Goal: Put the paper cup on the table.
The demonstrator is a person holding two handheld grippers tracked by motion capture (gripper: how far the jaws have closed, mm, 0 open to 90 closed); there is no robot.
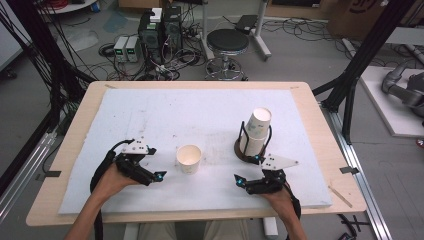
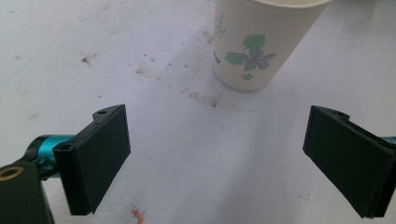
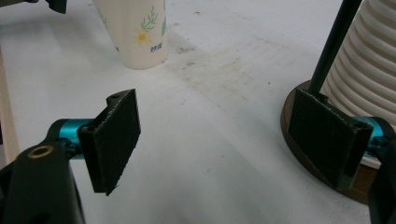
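High view, largest item first: I see the counter (image 1: pixel 310 110) with a white foam mat (image 1: pixel 165 112) covering most of its top. Toward the right of the mat stands the cup holder (image 1: pixel 241 150), a round dark base with black upright rods, and a stack of paper cups (image 1: pixel 256 131) leans in it, mouth up. A single paper cup (image 1: pixel 189 158) stands upright on the mat near the middle of the near half, between my two grippers and apart from both.

My left gripper (image 1: pixel 159 176) rests low at the near left, pointed toward the single cup. Left gripper view: its fingers (image 2: pixel 98 154) are spread wide with nothing between them, and the flower-printed cup (image 2: pixel 254 44) stands ahead, slightly right of centre (bare stained mat lies in the gap).

My right gripper (image 1: pixel 240 179) sits at the near right, just in front of the holder. Right gripper view: its fingers (image 3: pixel 114 140) are likewise wide apart and hold nothing; the holder base (image 3: pixel 292 119) and the ribbed stack (image 3: pixel 364 60) lie just beside the right-hand finger.
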